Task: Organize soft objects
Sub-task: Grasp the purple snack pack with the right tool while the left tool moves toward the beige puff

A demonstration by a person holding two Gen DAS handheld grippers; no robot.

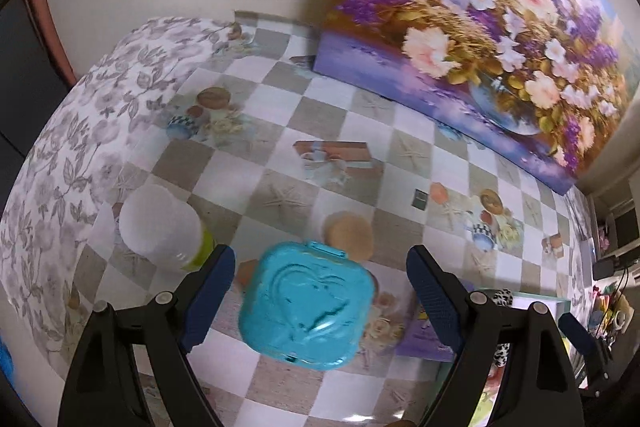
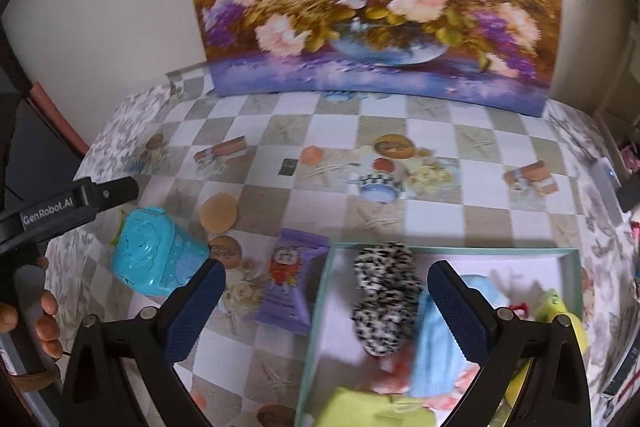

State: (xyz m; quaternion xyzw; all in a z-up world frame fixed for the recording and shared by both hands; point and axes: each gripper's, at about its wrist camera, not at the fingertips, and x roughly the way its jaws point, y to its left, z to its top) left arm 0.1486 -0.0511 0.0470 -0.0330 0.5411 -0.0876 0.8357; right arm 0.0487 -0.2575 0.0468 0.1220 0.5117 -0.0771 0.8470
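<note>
On table, checkered printed cloth, left to right:
- White-capped bottle, lime-green body, upright, far left.
- Turquoise plastic case, heart embossed on lid; below left gripper, jaws wide apart, nothing held.
- Purple snack packet, flat, just beside box.
- Shallow teal-rimmed box, right side; holds soft items: black-and-white spotted plush, light-blue knit piece, yellow-green cloth.
- Right gripper above box's left part, jaws wide apart, empty.
</note>
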